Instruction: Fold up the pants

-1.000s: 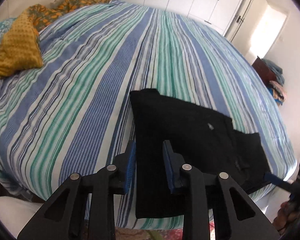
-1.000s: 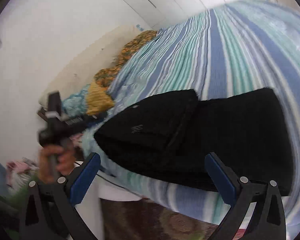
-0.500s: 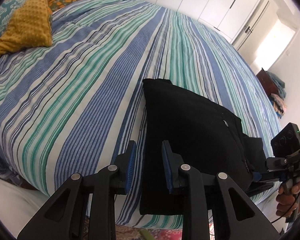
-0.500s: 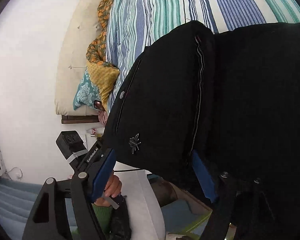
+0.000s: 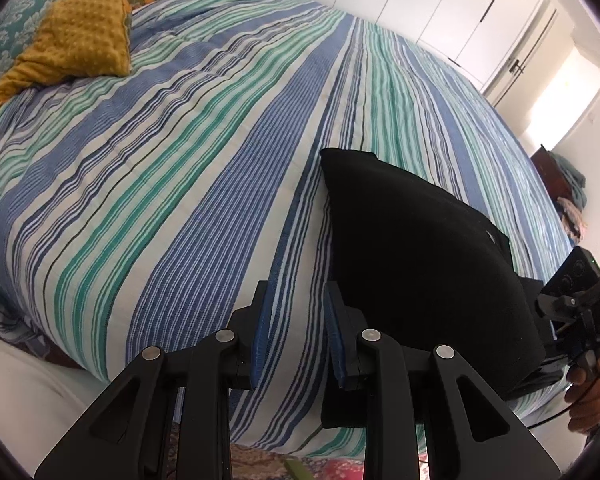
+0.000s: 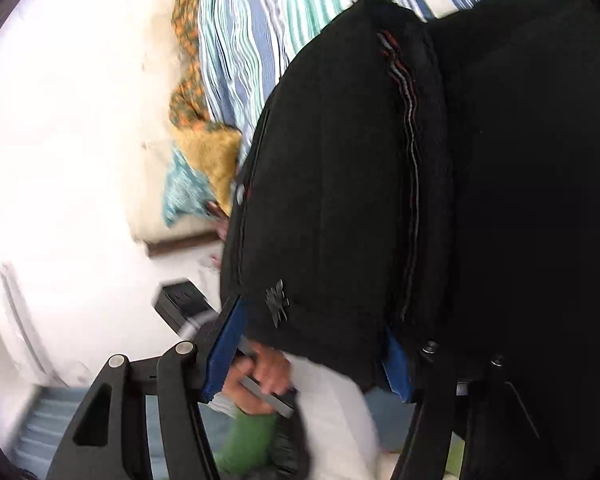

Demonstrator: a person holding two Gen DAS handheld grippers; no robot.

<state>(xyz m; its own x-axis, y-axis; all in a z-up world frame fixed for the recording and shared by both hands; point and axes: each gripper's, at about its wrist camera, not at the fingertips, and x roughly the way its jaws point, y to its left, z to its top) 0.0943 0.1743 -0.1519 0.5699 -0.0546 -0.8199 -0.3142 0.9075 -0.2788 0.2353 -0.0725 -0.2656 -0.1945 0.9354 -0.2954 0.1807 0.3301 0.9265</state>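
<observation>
The black pants (image 5: 416,252) lie partly folded near the front edge of the striped bed (image 5: 188,168). My left gripper (image 5: 296,336) is open and empty, just left of the pants' near edge, above the bedspread. My right gripper (image 6: 312,344) is open around the folded end of the pants (image 6: 340,184), one blue pad (image 6: 226,344) left of the fabric and one (image 6: 396,364) under it. The right gripper's body (image 5: 576,300) shows at the pants' right end in the left wrist view.
A mustard cushion (image 5: 80,44) and patterned pillows (image 5: 4,44) lie at the head of the bed. White wardrobe doors (image 5: 440,4) and a bright doorway (image 5: 564,96) stand behind. The bed's front edge drops to a patterned rug (image 5: 268,464).
The right gripper has pushed in around the folded end of the pants and its jaws have narrowed. The left gripper has shifted a little left and closer to the bed.
</observation>
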